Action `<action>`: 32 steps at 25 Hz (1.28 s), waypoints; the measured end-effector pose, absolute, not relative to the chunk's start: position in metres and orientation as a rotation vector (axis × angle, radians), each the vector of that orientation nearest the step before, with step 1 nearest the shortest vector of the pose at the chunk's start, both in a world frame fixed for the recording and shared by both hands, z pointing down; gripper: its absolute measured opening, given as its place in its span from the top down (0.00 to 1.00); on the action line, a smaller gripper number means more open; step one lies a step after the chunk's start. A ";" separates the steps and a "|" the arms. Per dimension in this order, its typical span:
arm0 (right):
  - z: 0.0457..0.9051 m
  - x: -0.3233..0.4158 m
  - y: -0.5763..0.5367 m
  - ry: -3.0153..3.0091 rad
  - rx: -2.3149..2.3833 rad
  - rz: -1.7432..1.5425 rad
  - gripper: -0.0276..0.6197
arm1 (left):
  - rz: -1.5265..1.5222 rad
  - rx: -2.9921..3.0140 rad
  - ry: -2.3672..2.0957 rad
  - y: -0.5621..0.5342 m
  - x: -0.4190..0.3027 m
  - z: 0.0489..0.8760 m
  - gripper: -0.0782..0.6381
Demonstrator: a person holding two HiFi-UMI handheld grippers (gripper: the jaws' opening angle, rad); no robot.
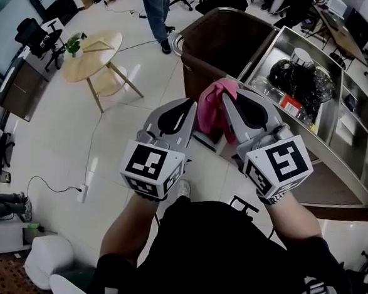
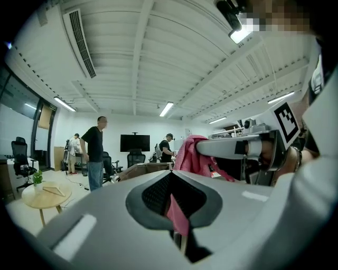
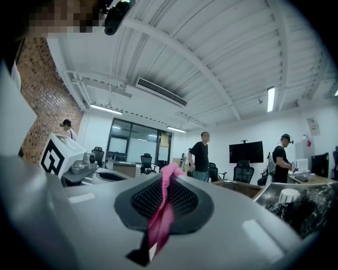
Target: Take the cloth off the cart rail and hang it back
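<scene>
Above the cart, you hold the pink cloth bunched between both tools. The left gripper and right gripper are each clamped tight on a fold. Pull the 2 apart hard and a thin pinch could slip, dropping the cloth into the brown bag. Open floor lies left; the cart's metal edge crowds your right.

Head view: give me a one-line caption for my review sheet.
The left claw and right claw both pinch a pink cloth, held up beside a steel cart.
</scene>
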State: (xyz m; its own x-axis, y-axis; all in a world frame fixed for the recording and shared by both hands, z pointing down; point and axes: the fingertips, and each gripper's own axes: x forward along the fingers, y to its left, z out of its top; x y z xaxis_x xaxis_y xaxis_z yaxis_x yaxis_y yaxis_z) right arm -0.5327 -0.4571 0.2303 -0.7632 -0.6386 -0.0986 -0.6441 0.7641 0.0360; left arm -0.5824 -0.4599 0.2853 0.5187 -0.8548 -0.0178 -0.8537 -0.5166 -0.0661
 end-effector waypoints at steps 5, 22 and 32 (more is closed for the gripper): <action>0.236 -0.565 -0.498 2.855 -1.116 0.035 0.93 | -0.029 -2.721 1.446 -0.498 -0.616 0.287 0.89; 0.237 -0.617 -0.616 2.794 -1.465 -0.112 0.93 | -0.002 -2.908 1.179 -0.590 -0.667 0.256 0.89; 0.253 -0.599 -0.700 2.855 -1.510 -0.249 0.93 | -0.033 -2.944 1.202 -0.669 -0.648 0.248 0.89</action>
